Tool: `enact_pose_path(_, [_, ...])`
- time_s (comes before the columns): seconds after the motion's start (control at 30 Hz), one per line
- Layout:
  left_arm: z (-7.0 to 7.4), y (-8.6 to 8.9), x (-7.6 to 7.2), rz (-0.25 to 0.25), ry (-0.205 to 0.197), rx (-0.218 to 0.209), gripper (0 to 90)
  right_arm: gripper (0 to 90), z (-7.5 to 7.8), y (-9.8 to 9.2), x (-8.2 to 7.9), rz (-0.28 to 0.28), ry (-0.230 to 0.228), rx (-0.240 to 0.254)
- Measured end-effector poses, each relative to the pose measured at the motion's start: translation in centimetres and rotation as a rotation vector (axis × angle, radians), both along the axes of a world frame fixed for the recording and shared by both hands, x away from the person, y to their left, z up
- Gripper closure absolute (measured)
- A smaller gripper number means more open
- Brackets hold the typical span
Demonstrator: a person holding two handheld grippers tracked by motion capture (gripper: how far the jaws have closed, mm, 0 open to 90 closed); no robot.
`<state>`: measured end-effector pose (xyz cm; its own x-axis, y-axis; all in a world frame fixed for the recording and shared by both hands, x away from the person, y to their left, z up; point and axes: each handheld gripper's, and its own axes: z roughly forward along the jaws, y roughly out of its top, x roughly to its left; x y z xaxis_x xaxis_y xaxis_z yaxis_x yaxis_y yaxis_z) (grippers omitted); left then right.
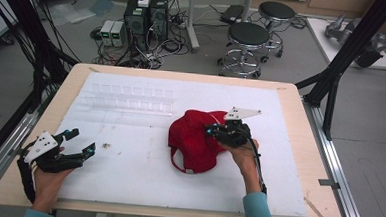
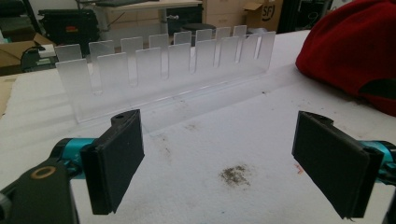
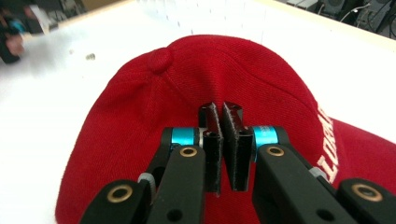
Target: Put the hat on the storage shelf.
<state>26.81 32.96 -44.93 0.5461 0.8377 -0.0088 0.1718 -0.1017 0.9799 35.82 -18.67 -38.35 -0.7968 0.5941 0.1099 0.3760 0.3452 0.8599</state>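
A red cap [image 1: 194, 138] with white lettering lies on the white foam sheet [image 1: 127, 180], right of the middle. My right gripper [image 1: 212, 131] rests on its right side. In the right gripper view the two pads [image 3: 212, 135] stand almost together at the cap's crown [image 3: 261, 74], pinching a fold of the red cloth just below the top button. My left gripper [image 1: 83, 140] sits at the table's front left corner, held in a hand. Its jaws are wide apart over bare foam [image 2: 219, 158] with nothing between them. The cap [image 2: 355, 51] shows at the far right of the left gripper view.
A clear acrylic rack [image 1: 131, 99] with several upright slots [image 2: 163, 70] stands along the back left of the sheet. A small smear of dirt [image 2: 236, 173] marks the foam ahead of the left gripper. Stools and computer boxes stand on the floor beyond the table.
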Motion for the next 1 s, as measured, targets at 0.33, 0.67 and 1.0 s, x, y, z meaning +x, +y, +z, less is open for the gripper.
enact_pose_path(0.33, [0.0,0.0,0.0,-0.003,0.0,0.001,16.9,86.9,0.8,1.3,-0.5,-0.005,0.049,0.108])
enact_pose_path(0.67, [0.0,0.0,0.0,-0.002,0.002,-0.004,16.9,86.9,1.4,4.2,-1.1,-0.009,0.075,0.183])
enact_pose_path(1.0, [0.0,0.1,0.1,-0.003,0.003,-0.008,16.9,86.9,1.0,7.9,-1.3,0.057,0.081,0.159])
